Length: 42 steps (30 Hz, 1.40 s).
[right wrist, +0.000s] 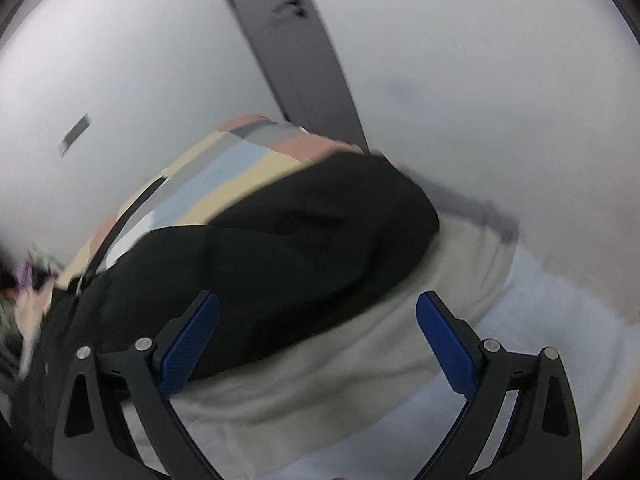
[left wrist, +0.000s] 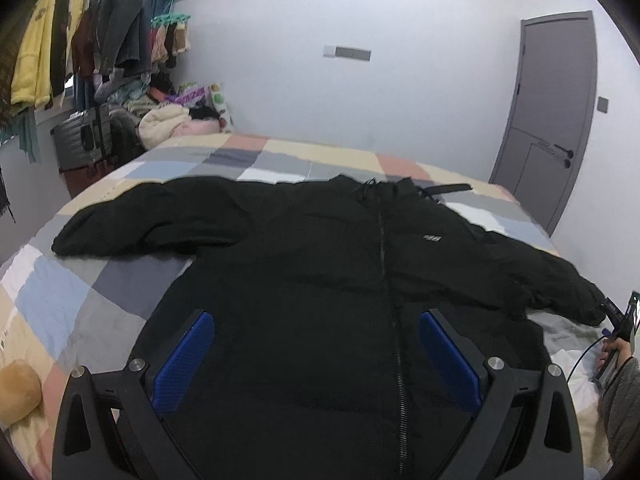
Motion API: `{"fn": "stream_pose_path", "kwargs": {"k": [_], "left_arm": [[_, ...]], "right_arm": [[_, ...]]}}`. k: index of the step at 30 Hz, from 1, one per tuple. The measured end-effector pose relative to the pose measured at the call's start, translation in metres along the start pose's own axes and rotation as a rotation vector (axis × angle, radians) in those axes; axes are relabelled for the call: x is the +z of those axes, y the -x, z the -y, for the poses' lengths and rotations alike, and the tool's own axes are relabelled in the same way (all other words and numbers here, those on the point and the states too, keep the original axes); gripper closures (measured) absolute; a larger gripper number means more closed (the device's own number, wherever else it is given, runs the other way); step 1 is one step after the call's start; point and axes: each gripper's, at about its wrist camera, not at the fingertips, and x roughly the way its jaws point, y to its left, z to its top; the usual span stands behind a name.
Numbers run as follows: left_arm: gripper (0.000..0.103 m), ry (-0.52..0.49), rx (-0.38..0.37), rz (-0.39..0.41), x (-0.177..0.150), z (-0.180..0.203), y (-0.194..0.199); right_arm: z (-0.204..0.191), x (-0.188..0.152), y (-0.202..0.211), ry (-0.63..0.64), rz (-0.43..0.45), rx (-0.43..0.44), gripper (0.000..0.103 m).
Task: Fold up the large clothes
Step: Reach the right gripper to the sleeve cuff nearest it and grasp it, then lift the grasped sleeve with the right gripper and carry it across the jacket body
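A black zip-up jacket lies spread flat, front up, on a bed with a checked cover, sleeves out to both sides. My left gripper is open and empty, hovering over the jacket's lower front near the zip. In the right wrist view my right gripper is open and empty, just before the cuff end of the jacket's right sleeve. The right gripper also shows at the far right of the left wrist view, next to that sleeve end. The right wrist view is blurred.
A clothes rack with hanging garments, a suitcase and piled items stand left of the bed. A grey door is at the far right. A brown soft object lies at the bed's near left.
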Motion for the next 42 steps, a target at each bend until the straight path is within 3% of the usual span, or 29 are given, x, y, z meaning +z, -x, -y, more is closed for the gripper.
{"fn": "stream_pose_path", "kwargs": {"k": [3, 8, 10, 17, 22, 26, 30, 36, 42], "left_arm": [[0.0, 0.002, 0.037, -0.036, 0.002, 0.001, -0.019], [0.0, 0.013, 0.059, -0.055, 0.004, -0.001, -0.04], [0.0, 0.022, 0.064, -0.056, 0.002, -0.005, -0.045], [0.0, 0.019, 0.09, -0.058, -0.001, -0.016, -0.05], [0.0, 0.019, 0.091, -0.043, 0.004, -0.016, -0.042], [0.0, -0.034, 0.081, -0.08, 0.011, -0.013, -0.04], [0.0, -0.067, 0.103, -0.03, 0.016, -0.023, -0.023], [0.0, -0.052, 0.069, 0.01, 0.018, -0.05, -0.006], [0.0, -0.023, 0.049, 0.029, 0.017, -0.075, 0.003]], "right_arm": [[0.016, 0.001, -0.016, -0.103, 0.021, 0.04, 0.008], [0.02, 0.004, -0.026, -0.105, 0.069, 0.069, 0.014], [0.026, 0.007, -0.026, -0.133, 0.081, 0.071, 0.033], [0.024, 0.009, -0.025, -0.144, 0.091, 0.103, 0.057], [0.002, 0.02, -0.029, -0.071, 0.077, 0.108, 0.095], [-0.01, 0.037, -0.008, -0.021, 0.091, 0.089, 0.099], [-0.029, 0.06, 0.024, 0.02, 0.132, 0.096, 0.1], [-0.075, 0.084, 0.081, 0.071, 0.219, 0.11, 0.1], [-0.133, 0.082, 0.124, 0.208, 0.269, 0.058, 0.1]]}}
